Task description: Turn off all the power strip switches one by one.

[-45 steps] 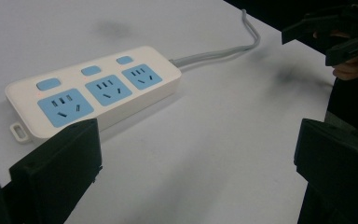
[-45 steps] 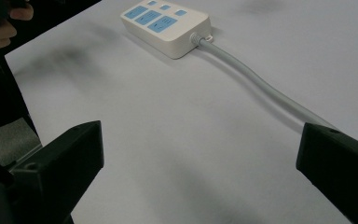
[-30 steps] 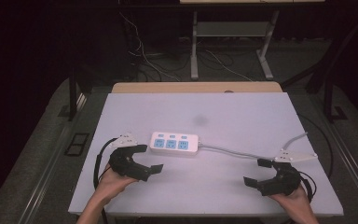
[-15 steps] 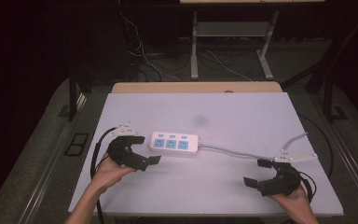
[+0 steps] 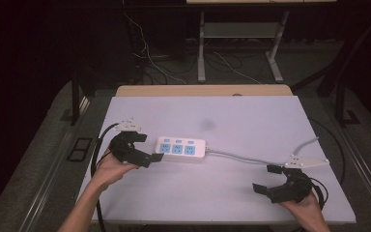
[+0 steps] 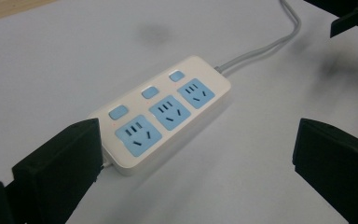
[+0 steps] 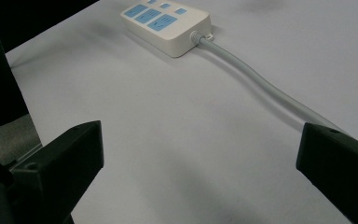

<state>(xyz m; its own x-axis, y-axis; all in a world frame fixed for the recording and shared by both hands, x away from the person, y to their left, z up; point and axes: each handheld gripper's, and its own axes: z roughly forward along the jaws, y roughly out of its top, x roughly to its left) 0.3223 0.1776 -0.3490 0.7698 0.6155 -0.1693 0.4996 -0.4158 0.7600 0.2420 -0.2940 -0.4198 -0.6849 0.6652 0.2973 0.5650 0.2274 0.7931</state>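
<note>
Near front edge of the pale lilac tabletop: right gripper by the front-right corner, jaws spread, holding nothing. Grey round cable runs past it toward the right edge. Farther in, left of centre: white plastic power strip with three blue sockets lying flat. Left gripper at its left end, jaws spread, one jaw touching or just beside the casing. Judgement: approach done; grasp and any move not yet made.

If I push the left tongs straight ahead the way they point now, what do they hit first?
Most likely the power strip. The left tongs are open and aimed at its near end, one jaw already beside that end; whether it touches is unclear. Past it lies the grey cord.
</note>
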